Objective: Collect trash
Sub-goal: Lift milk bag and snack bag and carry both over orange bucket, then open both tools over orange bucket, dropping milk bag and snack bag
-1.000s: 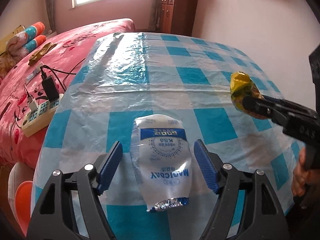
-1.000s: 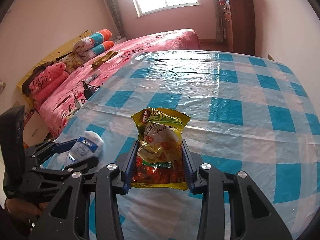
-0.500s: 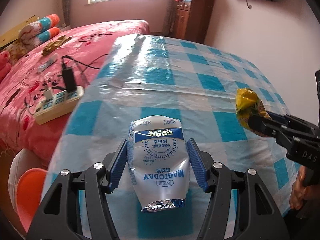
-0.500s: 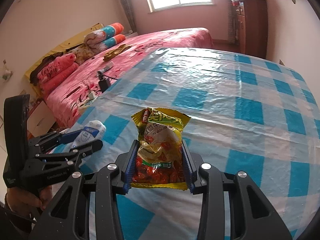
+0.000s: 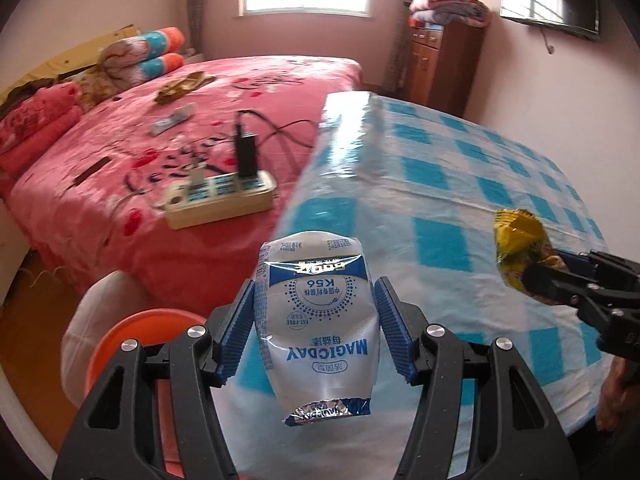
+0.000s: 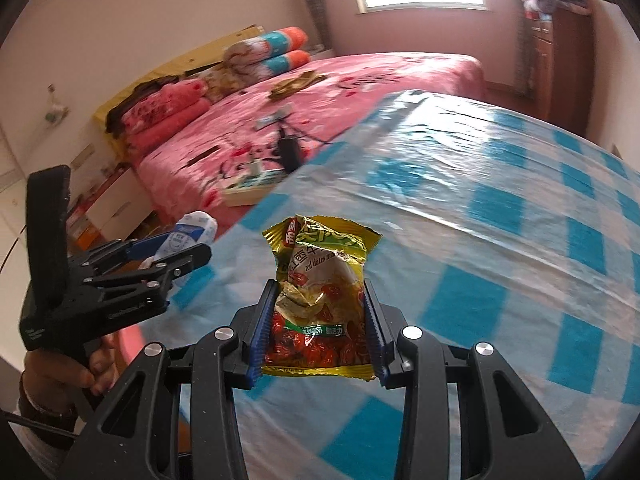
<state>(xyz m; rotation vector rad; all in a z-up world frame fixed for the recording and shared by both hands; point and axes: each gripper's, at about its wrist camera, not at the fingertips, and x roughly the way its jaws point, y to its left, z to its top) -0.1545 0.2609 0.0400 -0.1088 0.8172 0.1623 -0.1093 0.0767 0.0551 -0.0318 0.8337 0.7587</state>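
Two wrappers are held at once, one in each gripper. The white milk pouch (image 5: 316, 316) is clamped between the blue pads of the left gripper (image 5: 316, 320), and the yellow date-snack wrapper (image 6: 320, 304) is pinched by the right gripper (image 6: 318, 320). A second ago the pouch was lying flat on the checked tablecloth (image 5: 440, 184) with the left jaws spread on either side of it; half a second ago they had come against its sides. Now the pouch is lifted clear and is carried past the left edge of the table, with the pink bed (image 5: 160, 128) and power strip (image 5: 220, 196) behind it. The yellow wrapper has been gripped throughout. Both pick-ups are therefore judged done, and the drop-off is judged to remain.

The pouch's long axis is seen to run along the fingers, its printed top pointing away from the camera and its crimped foil end hanging toward the wrist. The yellow wrapper is likewise held lengthwise, its torn upper edge pointing forward.

An orange, bin-like rim (image 5: 132, 340) with a white liner is seen below the left gripper, beside the bed; it is judged the likely receptacle.
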